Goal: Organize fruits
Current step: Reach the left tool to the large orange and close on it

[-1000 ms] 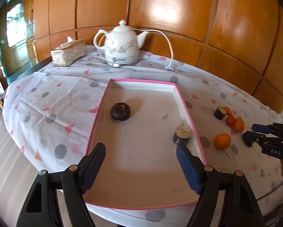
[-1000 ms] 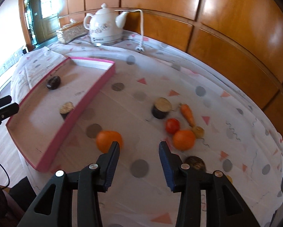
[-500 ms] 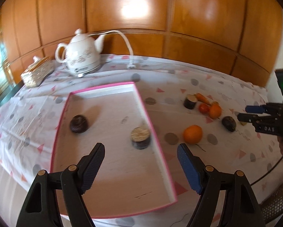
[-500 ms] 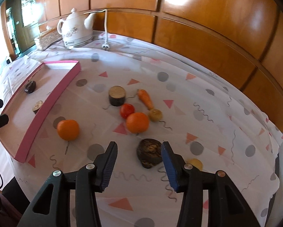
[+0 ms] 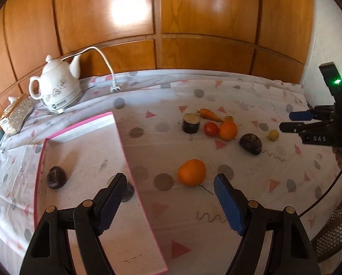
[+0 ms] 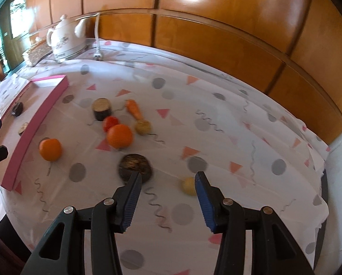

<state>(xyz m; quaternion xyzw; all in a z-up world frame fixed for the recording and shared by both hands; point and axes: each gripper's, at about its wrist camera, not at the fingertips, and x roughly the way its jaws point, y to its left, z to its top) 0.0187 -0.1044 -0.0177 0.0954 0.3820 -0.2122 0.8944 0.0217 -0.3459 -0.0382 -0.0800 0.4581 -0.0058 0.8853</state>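
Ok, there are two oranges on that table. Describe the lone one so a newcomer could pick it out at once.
Find the pink-rimmed tray on the patterned tablecloth. Just beyond its long edge, on the cloth, sits the lone orange with bare cloth all around it. The other orange lies farther off, packed against a red tomato near a carrot, so the isolated one beside the tray is yours.

Left claw point(image 5: 168, 192): black plastic arms, ribbed blue pads, brass screws. Right claw point(image 6: 167, 190): same build, silver screws, "DAS" marking, green LED.
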